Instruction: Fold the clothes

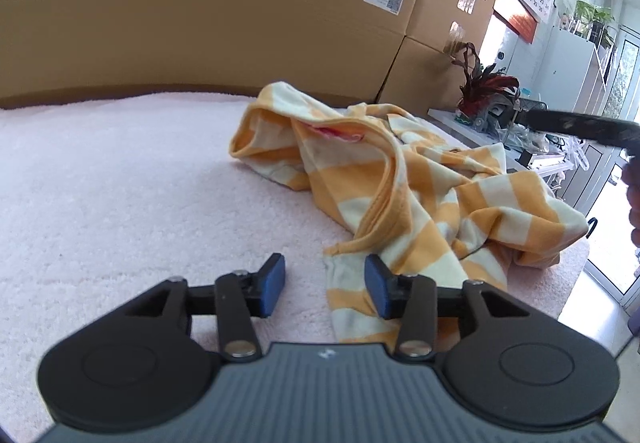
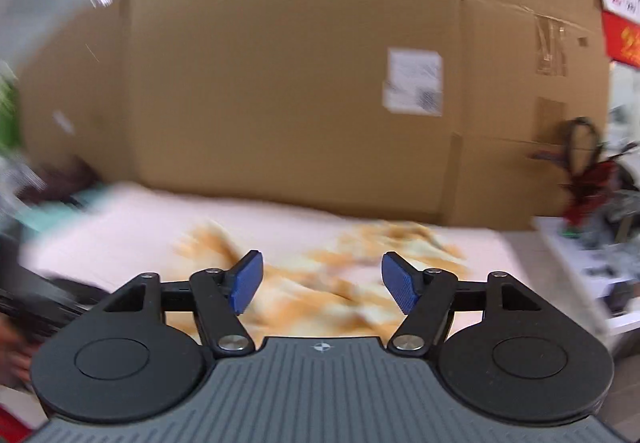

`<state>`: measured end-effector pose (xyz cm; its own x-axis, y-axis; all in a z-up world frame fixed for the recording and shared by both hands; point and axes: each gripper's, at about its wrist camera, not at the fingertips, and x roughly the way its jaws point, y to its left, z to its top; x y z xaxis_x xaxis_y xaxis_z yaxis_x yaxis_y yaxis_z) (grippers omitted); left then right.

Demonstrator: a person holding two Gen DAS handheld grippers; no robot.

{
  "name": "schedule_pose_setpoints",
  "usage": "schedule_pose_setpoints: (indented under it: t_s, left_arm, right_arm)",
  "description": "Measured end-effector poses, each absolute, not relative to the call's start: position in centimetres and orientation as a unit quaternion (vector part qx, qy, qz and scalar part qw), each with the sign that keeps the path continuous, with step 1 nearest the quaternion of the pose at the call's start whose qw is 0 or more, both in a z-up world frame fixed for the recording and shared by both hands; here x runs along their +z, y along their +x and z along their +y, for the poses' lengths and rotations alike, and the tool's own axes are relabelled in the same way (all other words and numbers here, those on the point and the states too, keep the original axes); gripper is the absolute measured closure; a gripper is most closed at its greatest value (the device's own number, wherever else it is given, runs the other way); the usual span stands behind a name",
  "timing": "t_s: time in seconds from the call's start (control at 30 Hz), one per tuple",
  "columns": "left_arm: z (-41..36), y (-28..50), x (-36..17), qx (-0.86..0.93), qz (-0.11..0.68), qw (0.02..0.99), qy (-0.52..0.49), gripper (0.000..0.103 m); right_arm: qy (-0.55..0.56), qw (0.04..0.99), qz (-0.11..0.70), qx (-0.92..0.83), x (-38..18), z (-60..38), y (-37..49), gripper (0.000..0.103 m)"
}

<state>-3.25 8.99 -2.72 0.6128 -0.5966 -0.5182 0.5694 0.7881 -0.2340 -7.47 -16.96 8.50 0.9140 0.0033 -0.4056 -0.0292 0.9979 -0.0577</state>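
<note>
An orange-and-cream striped garment [image 1: 404, 183] lies crumpled on the pink fleece surface [image 1: 120, 183], toward its right side. My left gripper [image 1: 325, 285] is low over the fleece at the garment's near corner. Its jaws are open; the right blue pad [image 1: 378, 289] is over the cloth edge and the left pad [image 1: 272, 283] is over bare fleece, with nothing pinched. In the blurred right wrist view, my right gripper [image 2: 322, 283] is open and held above the garment [image 2: 360, 247], with nothing between its blue pads.
Large cardboard boxes [image 1: 240, 3] stand like a wall right behind the surface. A white shelf with a red-leaved plant [image 1: 486, 91] and clutter is at the right. A dark bar and a person's hand [image 1: 634, 199] show at the right edge. The surface's right edge drops to the floor.
</note>
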Motion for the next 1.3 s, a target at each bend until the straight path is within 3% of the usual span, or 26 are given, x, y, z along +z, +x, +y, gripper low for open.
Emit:
schedule_pose_setpoints:
  t_s: [0.1,0.17,0.2,0.27,0.3,0.33,0.4,0.47,0.6,0.73,0.77,0.9,1.0,1.1,1.2,1.27,1.3]
  left_arm:
    - [9.7,-3.5,-2.5,-0.338,0.308,0.888,-0.04,0.056]
    - [10.0,-3.8,-2.5,-0.345,0.312,0.884,-0.049,0.041]
    - [10.1,-4.0,-2.5,-0.349,0.314,0.882,-0.054,0.039]
    - [10.1,-4.6,-2.5,-0.354,0.314,0.879,-0.054,0.037]
    - [9.8,-4.9,-2.4,-0.355,0.311,0.88,-0.048,0.039]
    - [9.4,-5.1,-2.4,-0.357,0.313,0.879,-0.044,0.047]
    - [8.4,-5.2,-2.4,-0.364,0.316,0.875,-0.038,0.061]
    - [7.6,-5.0,-2.3,-0.373,0.316,0.871,-0.039,0.086]
    - [6.9,-3.6,-1.9,-0.372,0.325,0.867,-0.059,0.093]
    - [8.9,-1.9,-0.1,-0.343,0.307,0.883,-0.091,0.095]
    - [10.0,-1.6,0.5,-0.331,0.295,0.891,-0.101,0.1]
    - [14.5,-0.8,1.9,-0.278,0.276,0.912,-0.12,0.1]
    - [15.6,-1.2,1.4,-0.268,0.297,0.91,-0.107,0.099]
    - [15.2,-3.0,0.3,-0.264,0.306,0.912,-0.067,0.098]
    - [14.6,-3.7,-0.8,-0.283,0.332,0.896,-0.081,0.083]
    - [14.0,-4.2,-1.4,-0.298,0.347,0.884,-0.098,0.063]
    - [13.7,-4.3,-1.5,-0.3,0.347,0.883,-0.099,0.058]
  right_arm:
    - [-0.079,0.96,0.267,-0.012,5.2,-17.6,-4.0,0.045]
    - [-0.101,0.951,0.293,-0.021,3.3,-18.2,-2.5,0.047]
    - [-0.111,0.947,0.299,-0.033,2.7,-18.4,-2.0,0.055]
    - [-0.115,0.943,0.306,-0.068,2.0,-19.0,-1.0,0.081]
    - [-0.097,0.944,0.307,-0.078,2.2,-19.7,-0.7,0.093]
    - [-0.076,0.946,0.303,-0.087,2.5,-20.4,-0.7,0.1]
    - [-0.025,0.955,0.277,-0.102,3.8,-21.4,-1.5,0.1]
    - [0.031,0.964,0.246,-0.098,5.6,-22.3,-2.9,0.1]
    - [0.12,0.975,0.172,-0.078,9.5,-23.5,-6.3,0.1]
    - [0.145,0.975,0.134,-0.103,12.0,-24.7,-9.5,0.1]
    - [0.144,0.974,0.135,-0.111,12.3,-25.0,-10.1,0.1]
    - [0.101,0.962,0.204,-0.148,11.5,-25.7,-11.7,0.098]
    - [0.055,0.941,0.29,-0.169,9.9,-25.7,-11.6,0.085]
    - [0.066,0.943,0.275,-0.175,9.7,-25.7,-11.7,0.071]
    - [0.079,0.958,0.244,-0.129,10.8,-24.8,-10.5,0.063]
    - [0.068,0.965,0.236,-0.095,11.6,-23.5,-8.3,0.053]
    - [0.068,0.967,0.232,-0.083,11.8,-23.0,-7.0,0.048]
